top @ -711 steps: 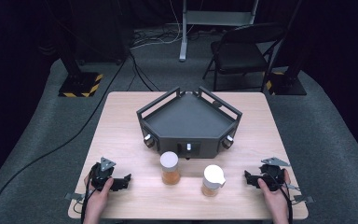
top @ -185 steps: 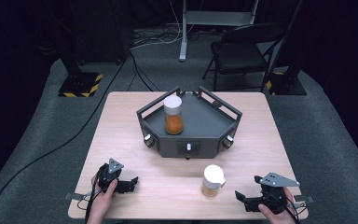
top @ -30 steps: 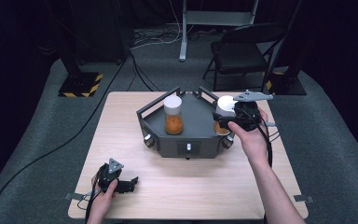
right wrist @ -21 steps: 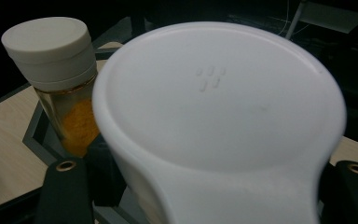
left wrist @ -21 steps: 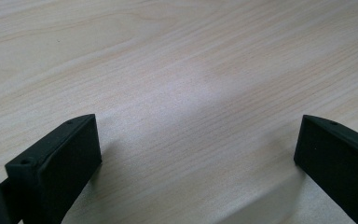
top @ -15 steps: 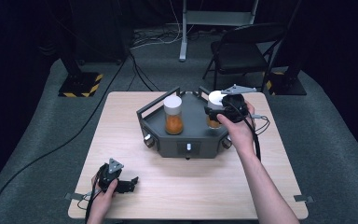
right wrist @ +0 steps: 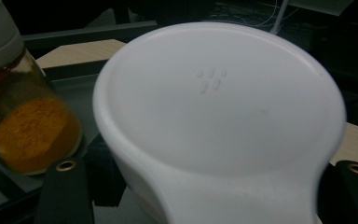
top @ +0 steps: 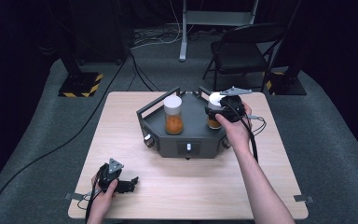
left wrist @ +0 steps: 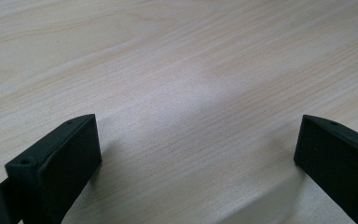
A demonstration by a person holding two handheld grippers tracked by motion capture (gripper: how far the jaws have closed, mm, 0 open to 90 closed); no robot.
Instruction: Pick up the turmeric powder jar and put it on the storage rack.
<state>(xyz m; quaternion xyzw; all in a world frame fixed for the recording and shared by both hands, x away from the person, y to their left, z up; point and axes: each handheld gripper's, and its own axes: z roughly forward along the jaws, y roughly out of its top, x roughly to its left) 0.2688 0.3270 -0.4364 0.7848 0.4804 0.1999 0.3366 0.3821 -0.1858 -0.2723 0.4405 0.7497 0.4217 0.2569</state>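
White-lidded spice jar (top: 214,112) hangs clamped in the right gripper (top: 223,109) above the dark tray (top: 186,137), apparently to join its twin (top: 173,115), while the left gripper (top: 119,179) rests wide open, holding nothing, on the worktop (top: 121,130).

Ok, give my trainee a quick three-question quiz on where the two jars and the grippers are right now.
1. True or false: the left gripper holds a jar.
2. Which gripper is shut on the white-lidded jar over the dark tray? A) left B) right C) neither
3. Fill in: the other jar, with orange powder in it, stands upright in the ____.

Key
1. False: it rests open on the wooden table with nothing between its jaws.
2. B: the right gripper has it at the tray's right side.
3. Tray.
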